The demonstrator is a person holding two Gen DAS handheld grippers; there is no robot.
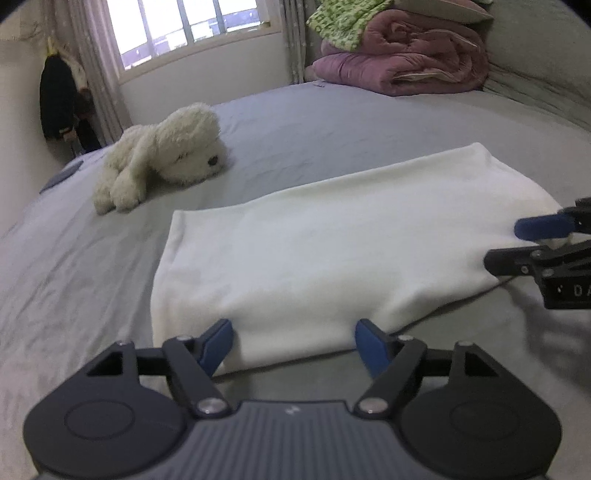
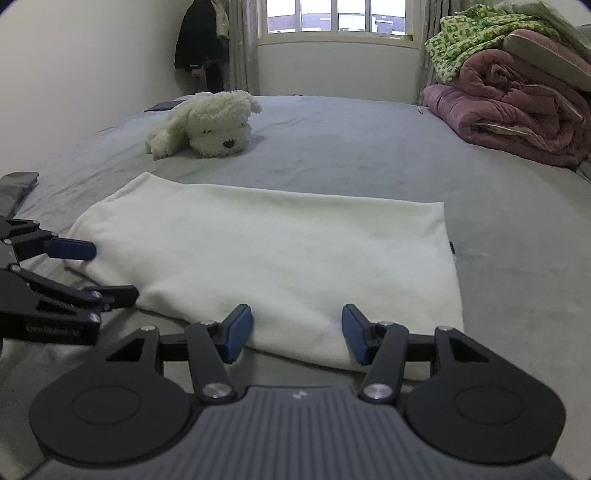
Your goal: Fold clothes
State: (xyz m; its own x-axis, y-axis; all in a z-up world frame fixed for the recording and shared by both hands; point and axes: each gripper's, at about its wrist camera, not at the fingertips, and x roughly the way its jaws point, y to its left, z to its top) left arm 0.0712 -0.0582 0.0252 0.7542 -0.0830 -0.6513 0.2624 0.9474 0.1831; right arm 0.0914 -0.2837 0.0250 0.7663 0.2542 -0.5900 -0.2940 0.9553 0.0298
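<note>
Cream fleece garment, folded into a broad rectangle, lies flat on the grey bed, near edge towards both cameras. Its long axis runs left to right across the bed.

Far left: dark clothing hangs in the corner by the curtain. A white plush dog lies on the bed beyond the garment's far left corner, apart from it. Window in the far wall. Far right: stacked pink and green quilts, well apart from the garment.

Left hand-held gripper: jaws wide, blue pads either side of the garment's near edge towards its left end. Nothing pinched; cloth sits between and just ahead of the pads. In the right wrist view it comes in from the left, one finger above the cloth edge, one at bed level.

Right hand-held gripper: jaws open, somewhat narrower than the left. Pads straddle the near edge towards the right end, not pressing on the cloth. In the left wrist view it enters at the far right, near that end.

Key relation: the garment lies directly ahead of both grippers, one at each end of the same near long edge, neither clearly nearer. Judgement: the next fold probably needs both to close on that edge and carry it to the far edge. Uneven grip could skew the fold.
</note>
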